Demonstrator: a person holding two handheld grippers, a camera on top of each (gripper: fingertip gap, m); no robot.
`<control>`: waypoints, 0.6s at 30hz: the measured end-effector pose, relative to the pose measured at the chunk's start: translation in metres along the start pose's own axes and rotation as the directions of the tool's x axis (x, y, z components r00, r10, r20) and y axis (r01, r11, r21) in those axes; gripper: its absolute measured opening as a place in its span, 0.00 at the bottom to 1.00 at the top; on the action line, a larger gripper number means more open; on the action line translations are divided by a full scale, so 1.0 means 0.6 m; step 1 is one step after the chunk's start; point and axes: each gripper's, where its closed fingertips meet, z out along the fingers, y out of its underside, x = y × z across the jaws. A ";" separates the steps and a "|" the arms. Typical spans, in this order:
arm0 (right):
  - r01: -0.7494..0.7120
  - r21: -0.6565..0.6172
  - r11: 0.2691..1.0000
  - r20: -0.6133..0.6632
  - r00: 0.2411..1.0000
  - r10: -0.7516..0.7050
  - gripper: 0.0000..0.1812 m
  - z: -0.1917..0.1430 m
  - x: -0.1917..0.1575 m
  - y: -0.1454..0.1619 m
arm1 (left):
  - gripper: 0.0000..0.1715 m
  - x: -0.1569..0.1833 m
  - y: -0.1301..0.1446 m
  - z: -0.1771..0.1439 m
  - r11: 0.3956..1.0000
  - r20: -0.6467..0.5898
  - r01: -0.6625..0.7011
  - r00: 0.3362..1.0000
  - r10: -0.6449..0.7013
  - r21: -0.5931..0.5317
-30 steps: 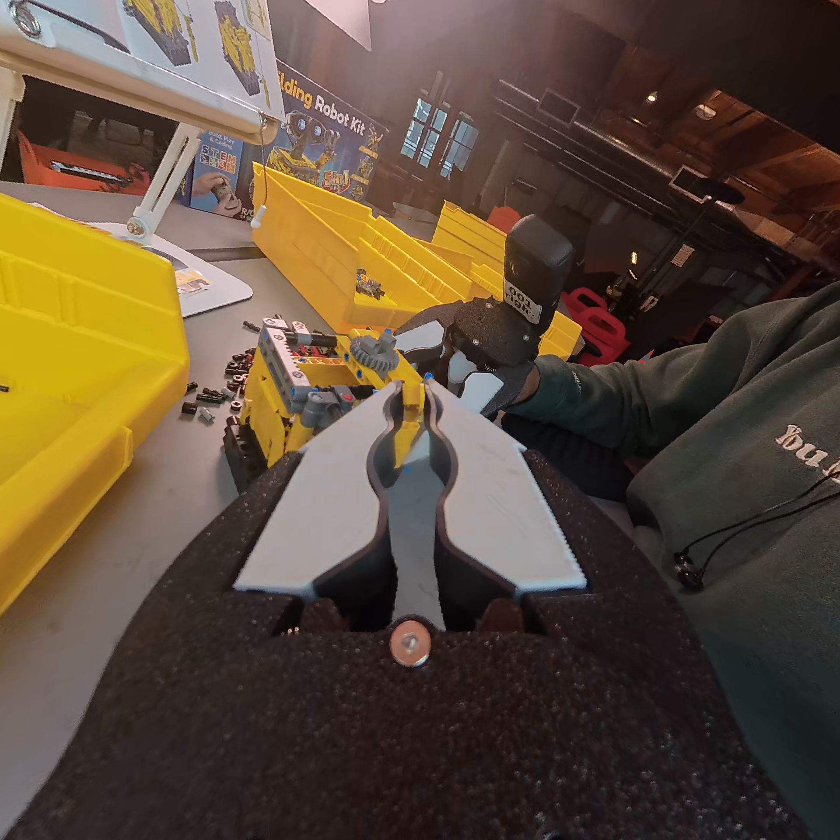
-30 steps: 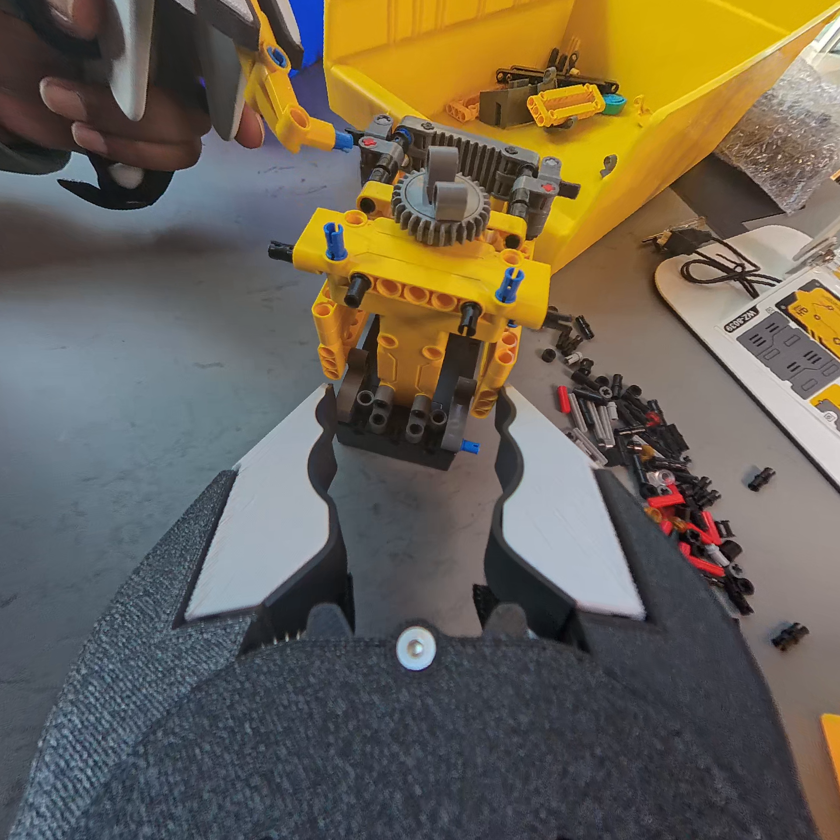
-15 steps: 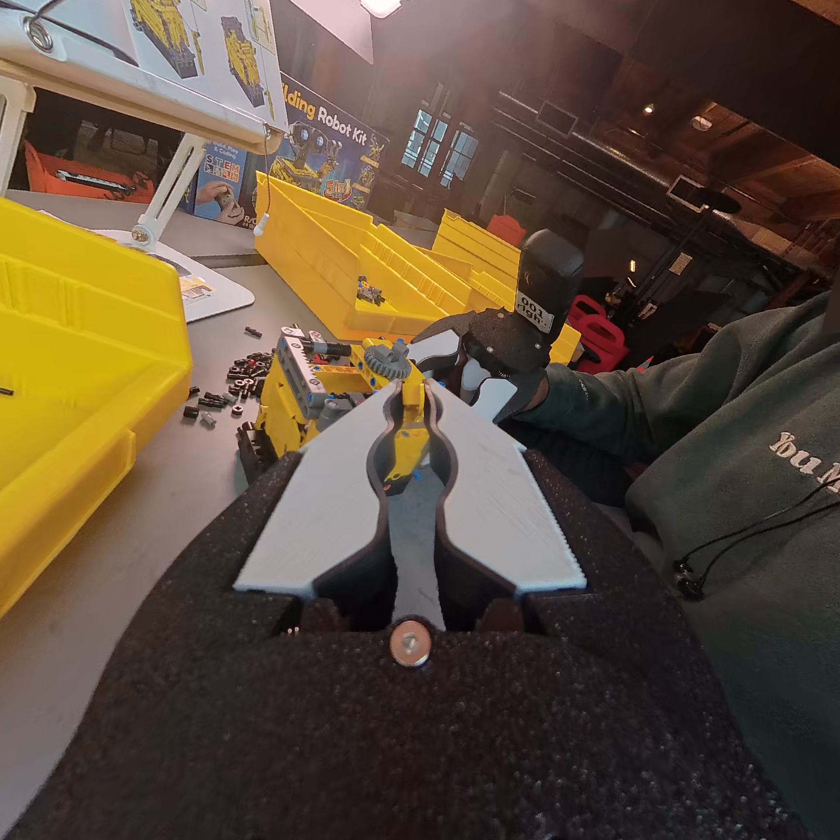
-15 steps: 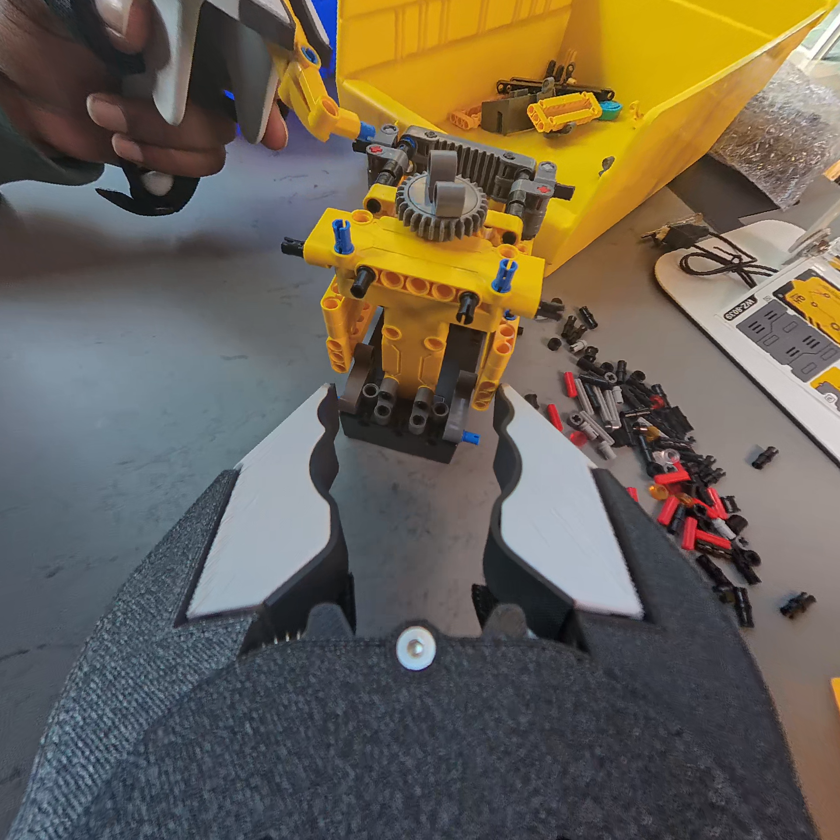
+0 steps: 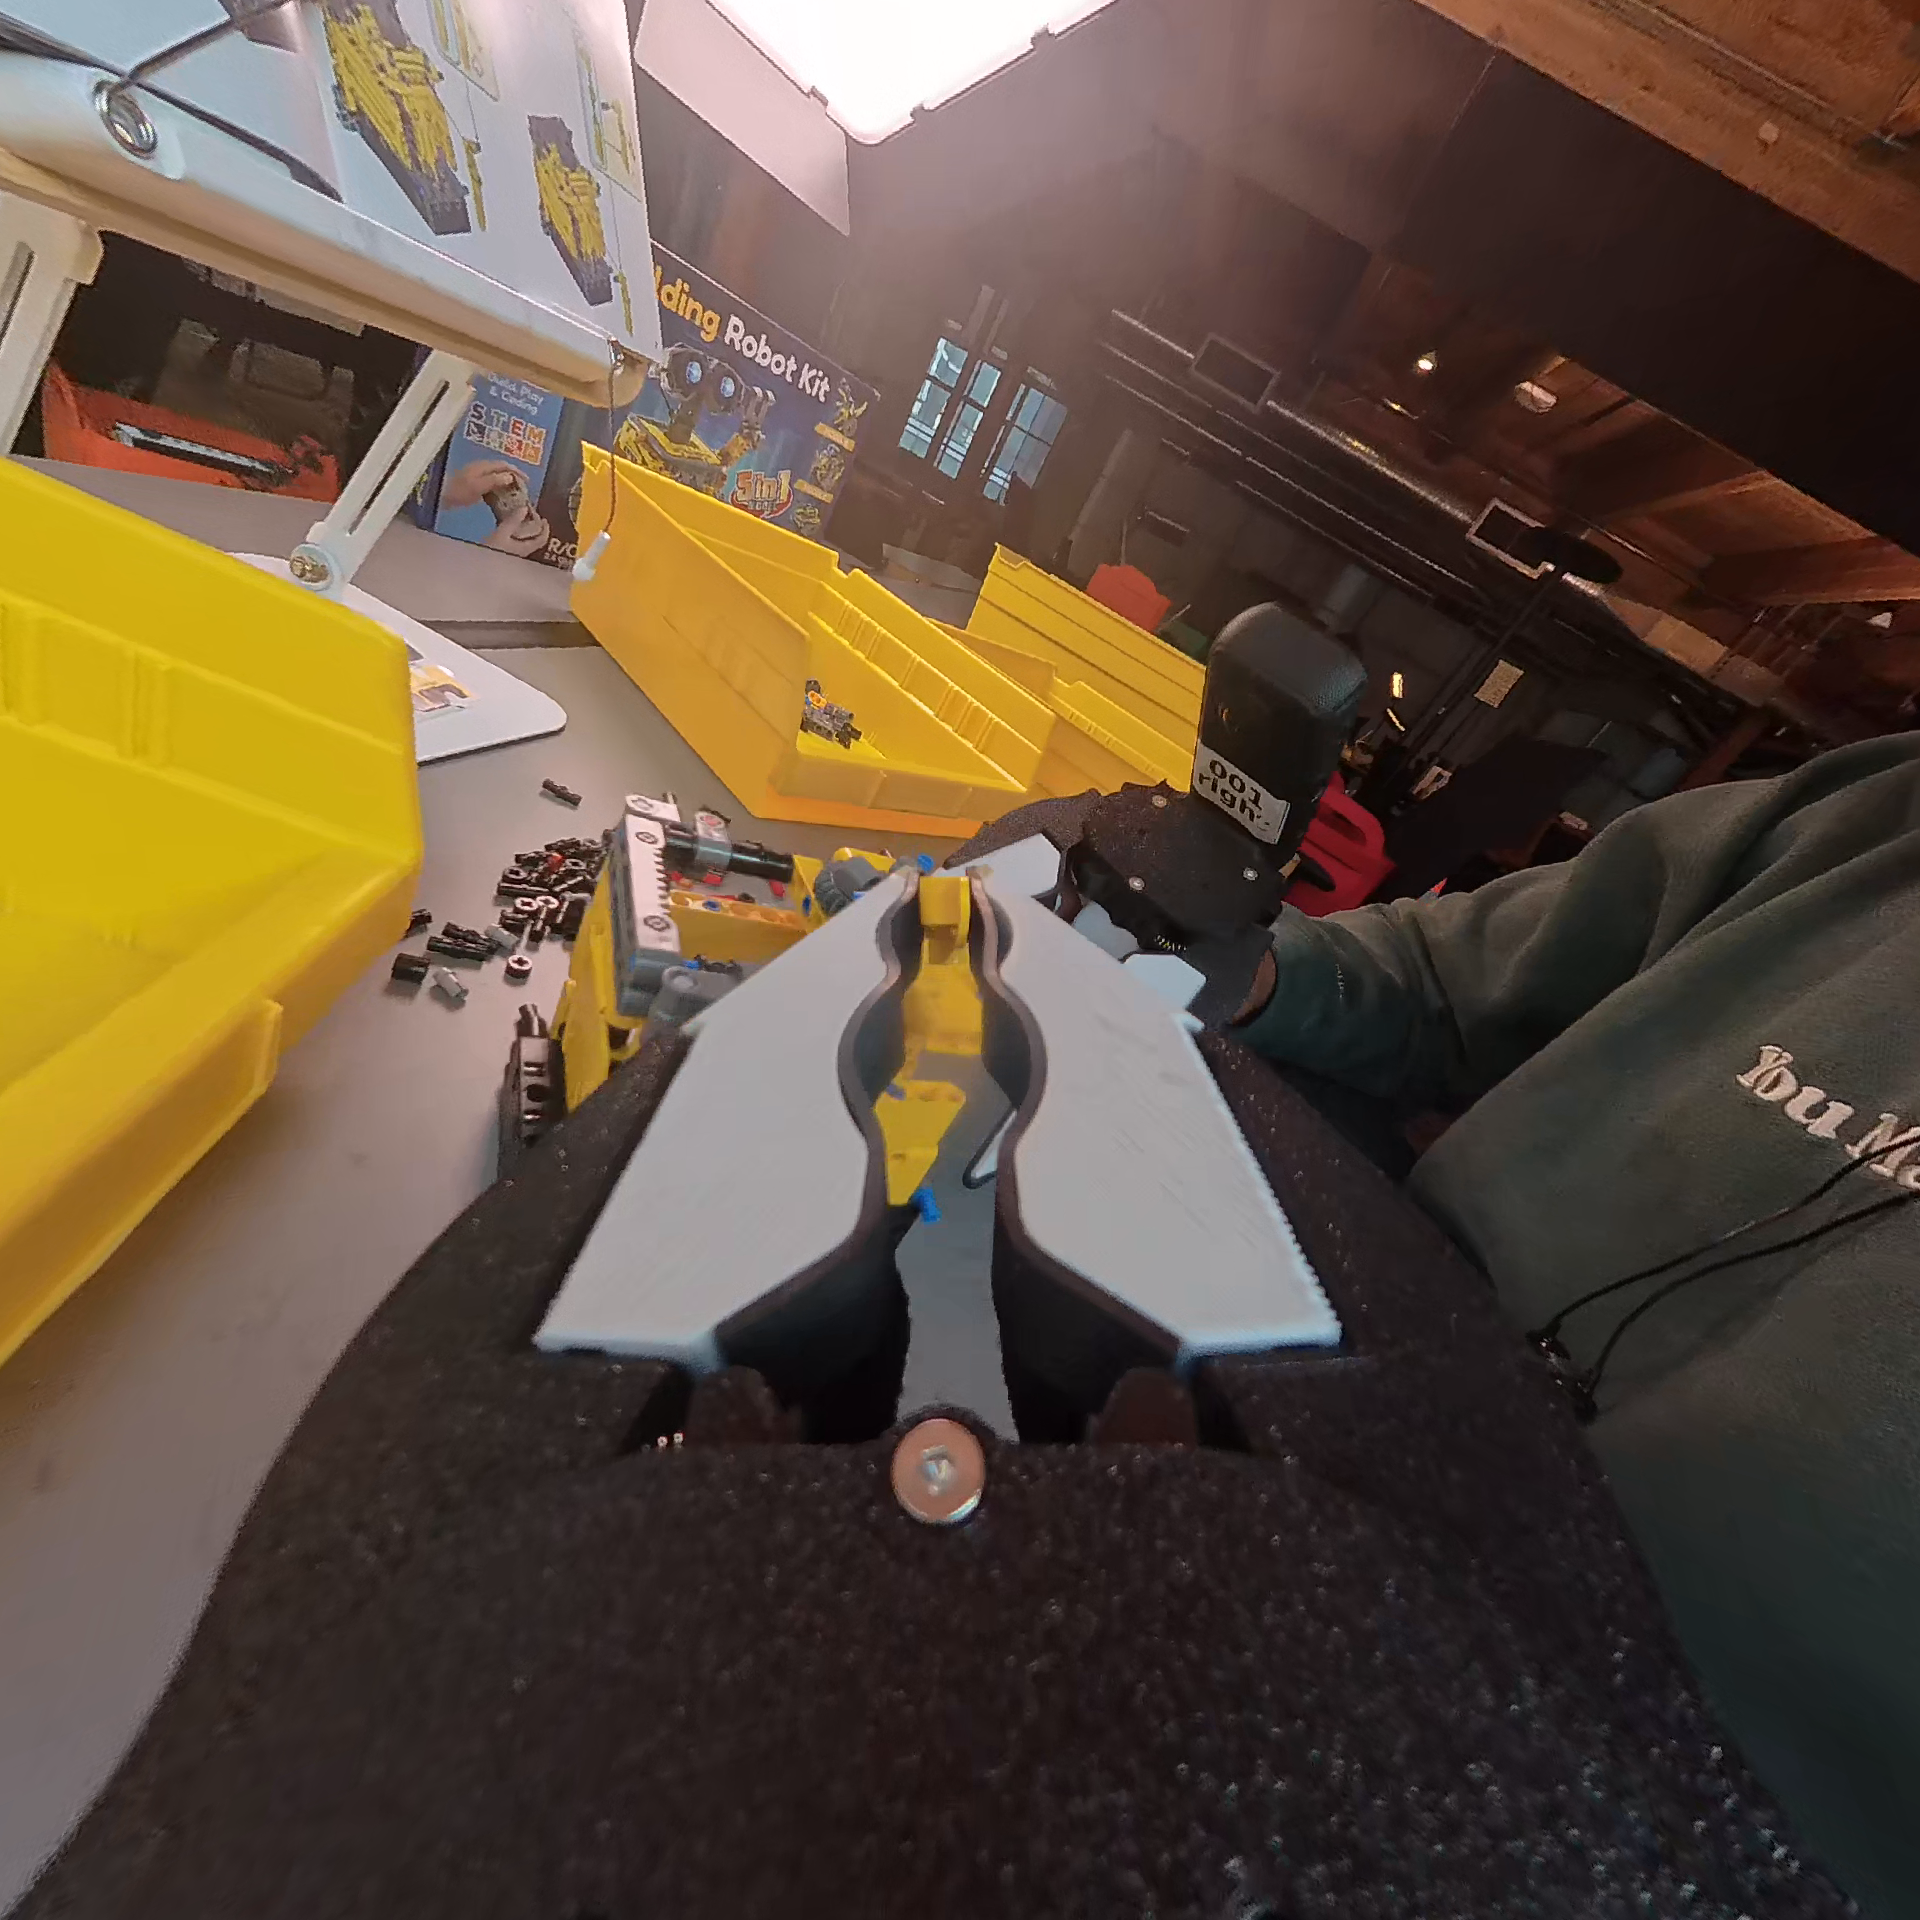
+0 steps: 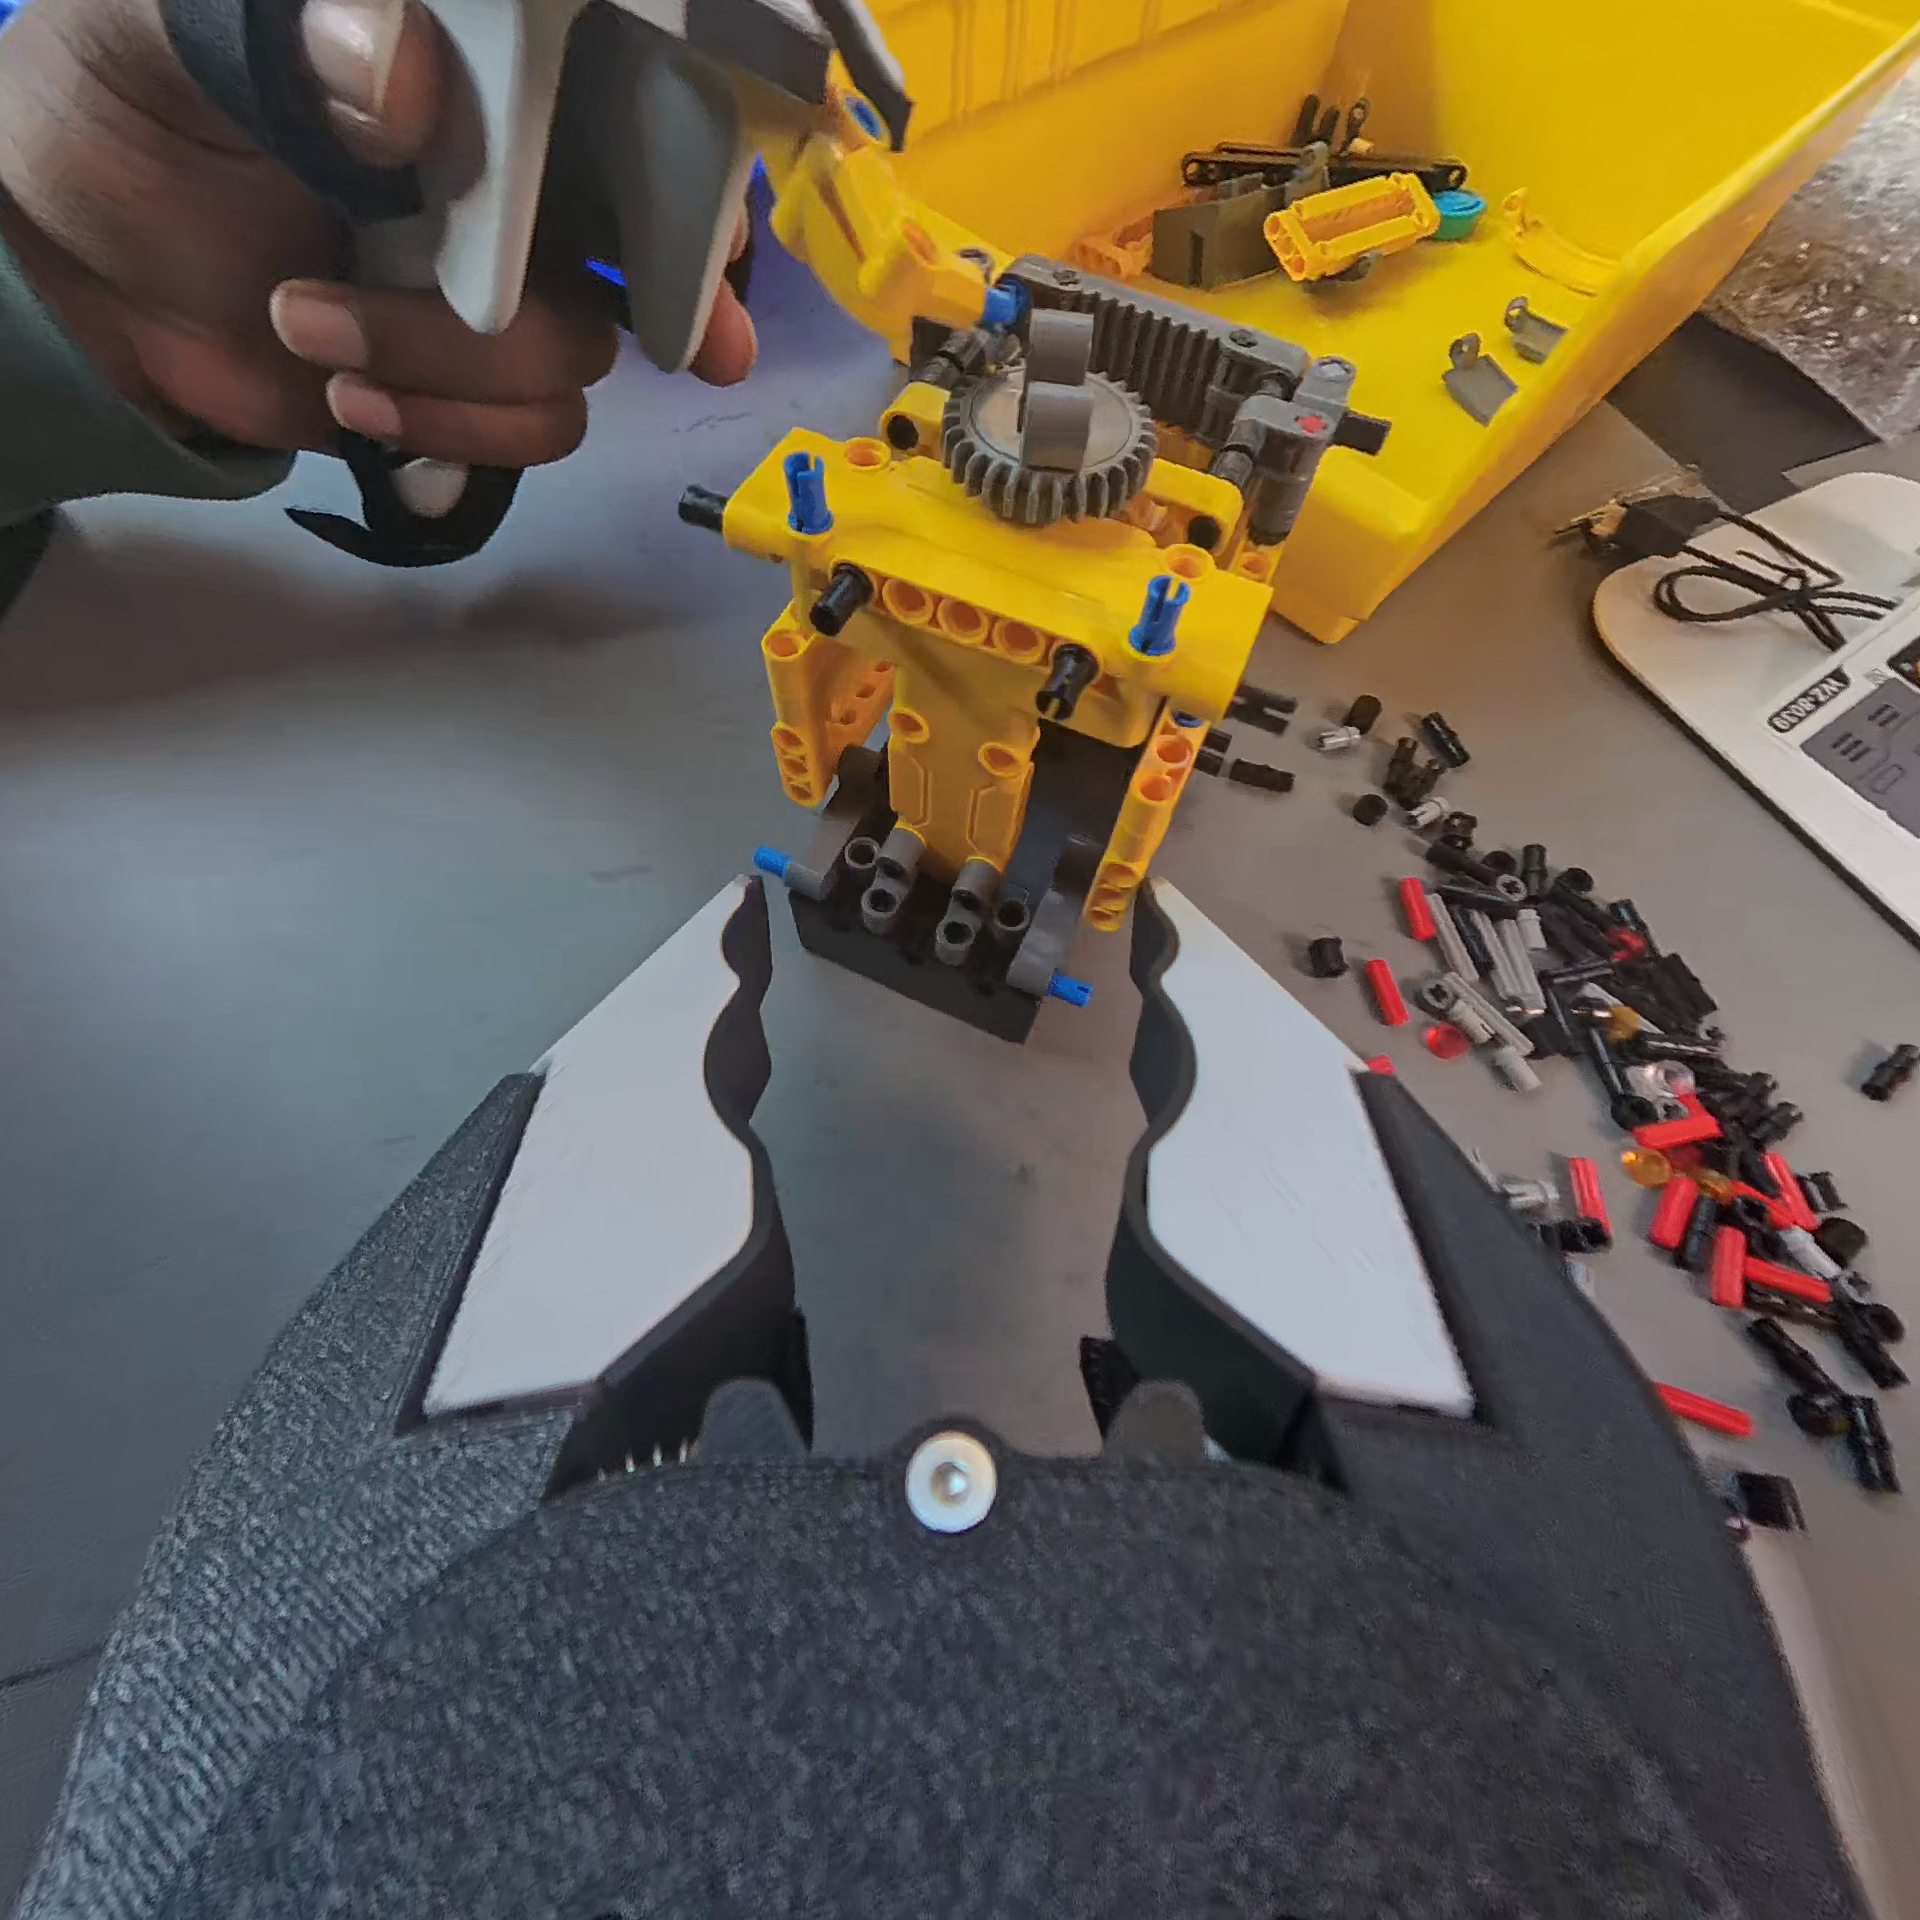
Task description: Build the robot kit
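Observation:
A yellow block-built model [image 6: 997,665] with a grey gear [image 6: 1049,436] on top stands on the grey table. My right gripper [image 6: 948,904] is open and empty, with its fingertips on either side of the model's black base, not clamping it. My left gripper [image 5: 940,883] is shut on a yellow beam piece [image 5: 940,997] with a blue pin. In the right wrist view that piece [image 6: 873,239] reaches the model's upper back corner, and its blue pin [image 6: 1000,303] is at the grey toothed rack. The model also shows in the left wrist view [image 5: 665,935].
A yellow bin [image 6: 1558,436] holding loose parts stands just behind the model. A pile of small black, red and grey pins [image 6: 1621,1091] lies to its right, beside a white instruction sheet [image 6: 1766,665]. A large yellow bin [image 5: 156,883] stands on the left. A person's green sleeve [image 5: 1455,987] is on the right. The grippers' ends are close to 11 cm from one another.
My left gripper has carried the yellow piece closer, so its blue pin now meets the model's upper back. The model has turned slightly. My right gripper stays open at the base.

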 end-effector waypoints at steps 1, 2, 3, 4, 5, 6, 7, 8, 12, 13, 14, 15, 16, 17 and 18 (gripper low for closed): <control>0.009 0.010 1.000 0.013 1.000 -0.009 0.34 -0.002 -0.004 -0.002 | 0.04 0.000 -0.001 0.000 1.000 -0.005 0.009 1.000 -0.009 0.009; 0.010 0.023 1.000 0.009 1.000 -0.010 0.32 -0.004 -0.002 -0.005 | 0.04 0.001 -0.004 -0.002 1.000 -0.010 0.018 1.000 -0.018 0.021; 0.016 0.034 0.999 0.003 1.000 -0.016 0.32 -0.008 0.001 -0.009 | 0.04 0.002 -0.008 -0.003 0.999 -0.016 0.028 1.000 -0.027 0.033; 0.028 0.047 0.999 -0.006 1.000 -0.028 0.31 -0.011 0.005 -0.011 | 0.04 0.003 -0.012 -0.005 0.998 -0.019 0.034 0.999 -0.033 0.047; 0.045 0.063 0.997 -0.010 0.999 -0.045 0.31 -0.014 0.008 -0.013 | 0.04 0.004 -0.016 -0.007 0.997 -0.023 0.038 0.999 -0.036 0.061; 0.058 0.078 0.995 -0.016 0.998 -0.057 0.31 -0.016 0.010 -0.016 | 0.04 0.005 -0.020 -0.009 0.996 -0.027 0.041 0.999 -0.039 0.074; 0.068 0.094 0.993 -0.022 0.998 -0.066 0.31 -0.020 0.012 -0.020 | 0.04 0.007 -0.024 -0.011 0.995 -0.031 0.042 0.999 -0.039 0.088; 0.080 0.112 0.990 -0.025 0.997 -0.077 0.31 -0.024 0.013 -0.025 | 0.04 0.009 -0.029 -0.013 0.994 -0.038 0.043 0.998 -0.039 0.102; 0.081 0.220 0.972 0.024 0.996 -0.089 0.30 -0.048 0.003 -0.052 | 0.04 0.026 -0.047 -0.018 0.985 -0.089 0.057 0.995 -0.043 0.161; 0.075 0.252 0.965 0.031 0.996 -0.085 0.31 -0.057 0.004 -0.059 | 0.04 0.033 -0.051 -0.019 0.982 -0.112 0.065 0.993 -0.046 0.175; 0.066 0.284 0.957 0.033 0.996 -0.078 0.32 -0.067 0.006 -0.067 | 0.04 0.040 -0.054 -0.020 0.980 -0.137 0.075 0.989 -0.050 0.186; 0.054 0.317 0.947 0.035 0.997 -0.069 0.34 -0.077 0.008 -0.076 | 0.04 0.047 -0.056 -0.019 0.977 -0.160 0.085 0.986 -0.054 0.195; 0.039 0.348 0.937 0.046 0.997 -0.059 0.35 -0.087 0.006 -0.085 | 0.04 0.055 -0.056 -0.017 0.976 -0.183 0.093 0.982 -0.056 0.197; 0.024 0.376 0.926 0.062 0.997 -0.051 0.35 -0.096 0.003 -0.095 | 0.04 0.064 -0.055 -0.014 0.976 -0.207 0.096 0.977 -0.055 0.195; 0.016 0.404 0.914 0.077 0.996 -0.051 0.35 -0.104 -0.003 -0.106 | 0.04 0.073 -0.052 -0.010 0.978 -0.226 0.093 0.973 -0.049 0.189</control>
